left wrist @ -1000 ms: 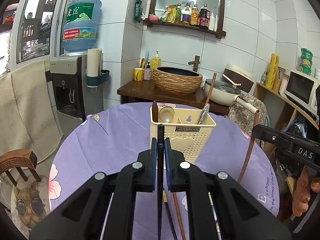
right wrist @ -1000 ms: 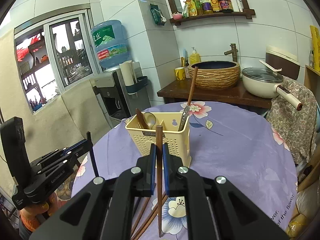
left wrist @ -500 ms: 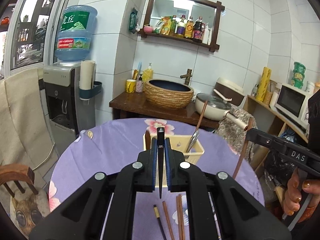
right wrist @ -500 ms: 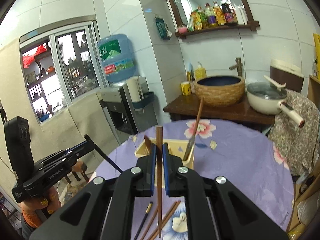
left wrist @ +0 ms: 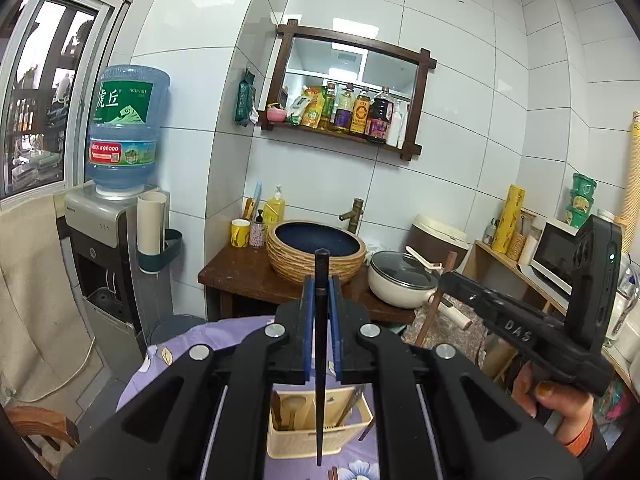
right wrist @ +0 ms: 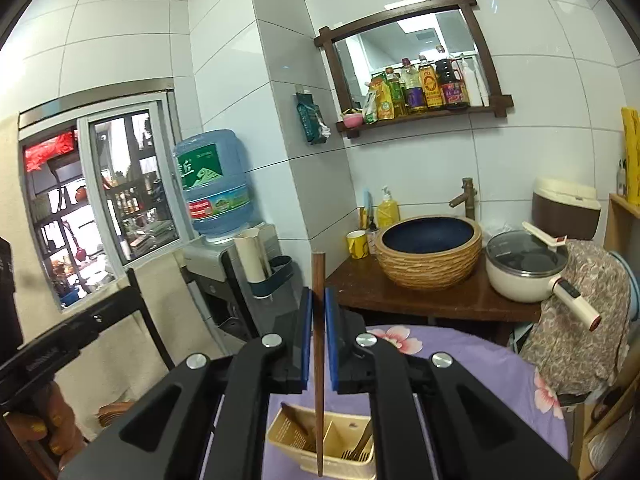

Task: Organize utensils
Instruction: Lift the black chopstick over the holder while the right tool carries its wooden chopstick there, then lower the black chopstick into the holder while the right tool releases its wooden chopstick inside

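My left gripper (left wrist: 321, 292) is shut on a black chopstick (left wrist: 320, 360) that hangs upright, its tip above the cream utensil holder (left wrist: 316, 436). My right gripper (right wrist: 318, 304) is shut on a brown chopstick (right wrist: 319, 360), also upright, its tip over the holder (right wrist: 320, 446). The holder stands on the purple flowered tablecloth (right wrist: 460, 356) and holds a wooden spoon, a ladle and a fork. The right gripper also shows at the right of the left wrist view (left wrist: 448, 280), and the left one at the left edge of the right wrist view.
A few chopstick ends (left wrist: 334, 473) lie on the cloth in front of the holder. Behind the table stand a dark wooden counter (left wrist: 248, 276) with a woven basin (left wrist: 316, 250) and a white pot (left wrist: 400, 284). A water dispenser (left wrist: 116, 240) stands at left.
Both grippers have risen well above the table with their chopsticks. The holder now sits low in both views, beneath the chopstick tips.
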`<control>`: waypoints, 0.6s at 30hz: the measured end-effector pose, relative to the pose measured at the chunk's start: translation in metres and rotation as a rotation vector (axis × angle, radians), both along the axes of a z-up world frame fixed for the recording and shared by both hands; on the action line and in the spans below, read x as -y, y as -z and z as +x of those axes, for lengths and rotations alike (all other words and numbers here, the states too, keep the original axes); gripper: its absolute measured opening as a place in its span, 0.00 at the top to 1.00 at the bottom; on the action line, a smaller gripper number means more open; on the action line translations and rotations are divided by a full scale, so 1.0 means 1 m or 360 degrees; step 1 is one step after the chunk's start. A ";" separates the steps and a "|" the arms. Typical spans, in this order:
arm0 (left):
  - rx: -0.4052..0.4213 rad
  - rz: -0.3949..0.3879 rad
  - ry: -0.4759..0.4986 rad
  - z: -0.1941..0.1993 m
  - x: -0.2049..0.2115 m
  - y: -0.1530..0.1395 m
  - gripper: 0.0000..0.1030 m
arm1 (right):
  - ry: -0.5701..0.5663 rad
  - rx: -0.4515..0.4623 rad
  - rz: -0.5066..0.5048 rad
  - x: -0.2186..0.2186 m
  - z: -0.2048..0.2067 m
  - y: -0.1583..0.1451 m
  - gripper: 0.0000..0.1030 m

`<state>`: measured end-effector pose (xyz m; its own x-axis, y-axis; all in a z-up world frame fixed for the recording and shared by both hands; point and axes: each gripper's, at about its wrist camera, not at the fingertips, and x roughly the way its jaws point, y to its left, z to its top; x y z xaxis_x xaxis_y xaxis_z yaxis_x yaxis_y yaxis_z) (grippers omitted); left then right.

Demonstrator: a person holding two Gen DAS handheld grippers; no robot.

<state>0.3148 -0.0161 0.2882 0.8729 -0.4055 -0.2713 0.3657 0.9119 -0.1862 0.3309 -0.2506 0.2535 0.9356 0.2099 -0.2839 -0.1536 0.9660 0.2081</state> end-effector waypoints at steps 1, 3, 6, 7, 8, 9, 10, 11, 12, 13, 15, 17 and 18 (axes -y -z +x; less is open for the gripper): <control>0.0002 -0.0007 -0.0001 0.006 0.002 -0.002 0.93 | 0.0007 -0.0002 -0.0005 -0.001 0.005 0.000 0.93; 0.0017 0.0010 -0.0034 0.014 0.006 -0.004 0.93 | 0.0037 0.0006 -0.0013 -0.003 0.015 0.004 0.93; -0.0015 0.0013 -0.0055 0.032 0.011 0.003 0.93 | 0.0049 -0.0030 -0.0037 -0.006 0.026 0.020 0.93; -0.0036 0.0017 -0.0058 0.037 0.013 0.007 0.93 | 0.0051 -0.0046 -0.0050 -0.009 0.029 0.026 0.93; -0.0059 0.0024 -0.0065 0.043 0.015 0.015 0.93 | 0.0057 -0.0061 -0.0070 -0.011 0.033 0.034 0.93; -0.0082 0.0026 -0.0063 0.047 0.016 0.023 0.93 | 0.0066 -0.0070 -0.0088 -0.013 0.035 0.043 0.93; -0.0104 0.0026 -0.0064 0.052 0.016 0.030 0.93 | 0.0076 -0.0072 -0.0101 -0.014 0.036 0.051 0.93; -0.0127 0.0028 -0.0071 0.057 0.017 0.039 0.93 | 0.0084 -0.0078 -0.0112 -0.015 0.037 0.058 0.93; -0.0149 0.0030 -0.0076 0.061 0.017 0.047 0.93 | 0.0091 -0.0102 -0.0127 -0.016 0.040 0.067 0.93; -0.0184 0.0027 -0.0076 0.067 0.017 0.056 0.93 | 0.0095 -0.0124 -0.0135 -0.017 0.042 0.074 0.93; -0.0222 0.0030 -0.0091 0.073 0.017 0.071 0.93 | 0.0105 -0.0157 -0.0139 -0.019 0.046 0.089 0.93; -0.0258 0.0044 -0.0099 0.078 0.018 0.088 0.93 | 0.0116 -0.0164 -0.0161 -0.020 0.046 0.101 0.93; -0.0273 0.0055 -0.0104 0.080 0.018 0.096 0.93 | 0.0122 -0.0162 -0.0168 -0.021 0.046 0.105 0.93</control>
